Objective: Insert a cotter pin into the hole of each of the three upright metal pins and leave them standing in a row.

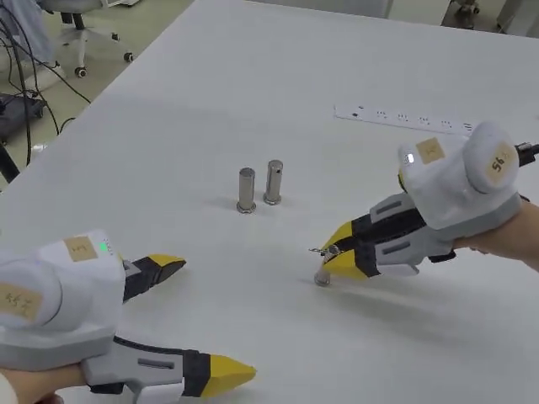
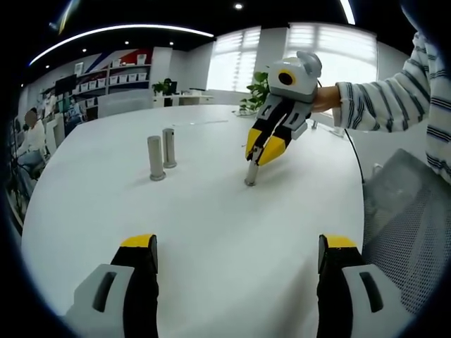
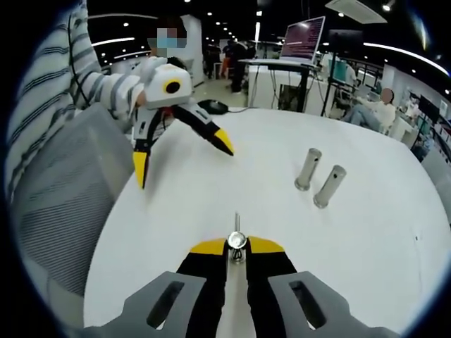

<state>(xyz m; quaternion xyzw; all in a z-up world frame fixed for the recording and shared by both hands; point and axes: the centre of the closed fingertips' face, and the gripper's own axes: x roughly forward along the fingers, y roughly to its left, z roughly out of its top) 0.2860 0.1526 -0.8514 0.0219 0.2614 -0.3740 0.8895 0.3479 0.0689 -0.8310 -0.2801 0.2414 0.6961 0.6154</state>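
Nearest the headset, at the lower left of the head view, the left gripper (image 1: 215, 318) was held low over the table with its yellow-tipped jaws spread wide and nothing between them. Its own view showed the two tips far apart above bare tabletop. Under everything lay the broad white table (image 1: 253, 67), running away to its far edge, with an office chair (image 1: 80, 25) on the floor beyond its left corner. On the right side the right gripper (image 1: 335, 252) was tipped down toward the tabletop, held by a hand whose striped sleeve (image 2: 384, 98) showed in the left gripper view. Its jaws were clenched on a cotter pin (image 3: 237, 238), the looped head pinched between the yellow tips and the thin legs sticking out ahead of them. A white power strip (image 1: 404, 118) lay flat toward the far right of the table, well apart from the work. Near the middle of the table two metal pins stood upright just beside each other on their flanged bases, the left metal pin (image 1: 246, 189) a little nearer the person than the right metal pin (image 1: 274, 182). The third metal pin (image 1: 322, 278) stood apart from that pair, directly under the tips of the right gripper, which hid its top in the head view. The cotter pin sat level with that pin's top, but whether it had entered the hole could not be told.
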